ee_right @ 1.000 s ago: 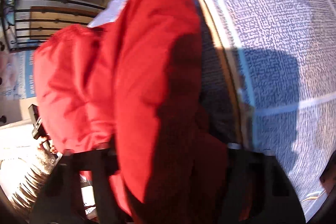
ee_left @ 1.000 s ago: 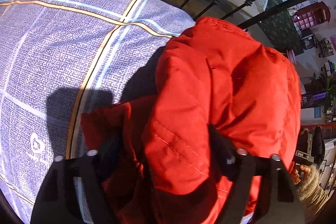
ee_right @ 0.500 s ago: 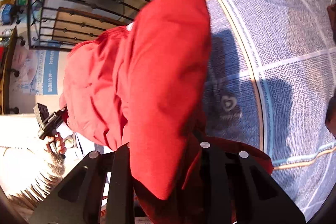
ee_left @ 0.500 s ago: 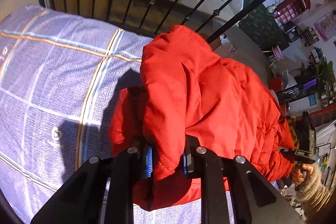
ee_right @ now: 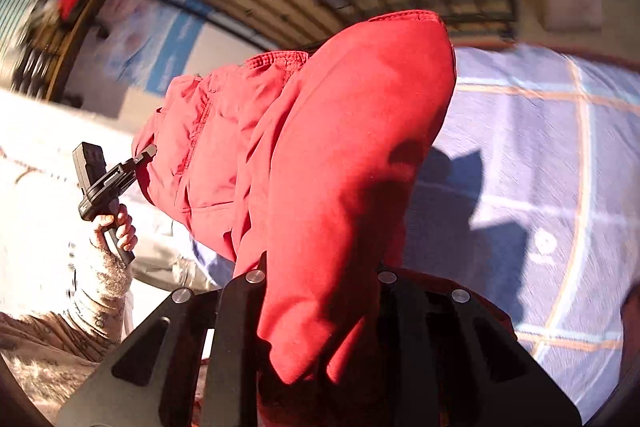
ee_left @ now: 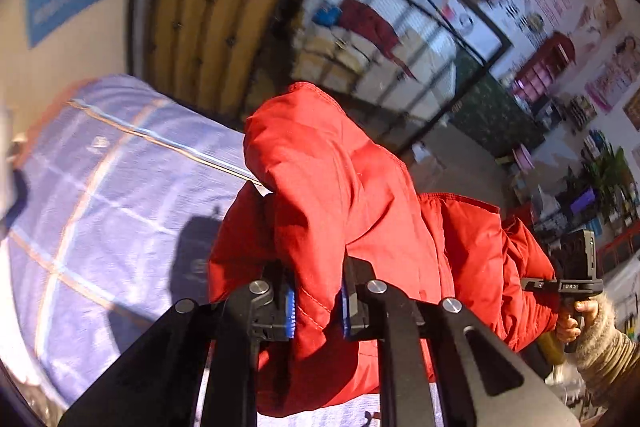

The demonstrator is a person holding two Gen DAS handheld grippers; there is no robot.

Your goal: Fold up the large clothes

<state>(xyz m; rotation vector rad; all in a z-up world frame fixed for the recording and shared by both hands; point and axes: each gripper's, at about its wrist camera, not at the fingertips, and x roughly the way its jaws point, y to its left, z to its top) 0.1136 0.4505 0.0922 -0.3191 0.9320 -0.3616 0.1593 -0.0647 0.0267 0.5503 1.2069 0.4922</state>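
Observation:
A large red padded jacket [ee_left: 340, 187] hangs bunched above the checked purple bedspread [ee_left: 100, 207]. My left gripper [ee_left: 318, 303] pinches a fold of its fabric between the blue pads, and its jaws are still closing on it. In the right wrist view the same jacket [ee_right: 340, 147] drapes over my right gripper [ee_right: 320, 275], which is shut on another fold. Each view shows the other gripper, held by a hand, at the jacket's far edge. The jacket's lower part is hidden behind the fingers.
The bedspread [ee_right: 540, 167] carries the shadows of jacket and grippers. Behind the bed stand a black iron railing [ee_left: 460, 75] and a wooden panel [ee_left: 208, 27]. A hand in a knitted sleeve [ee_left: 600, 343] holds the other gripper at the right; shelves and posters line the far wall.
Both grippers closed on folds of the red jacket and rose, lifting it off the bedspread. The views now tilt up, showing more of the room beyond the bed.

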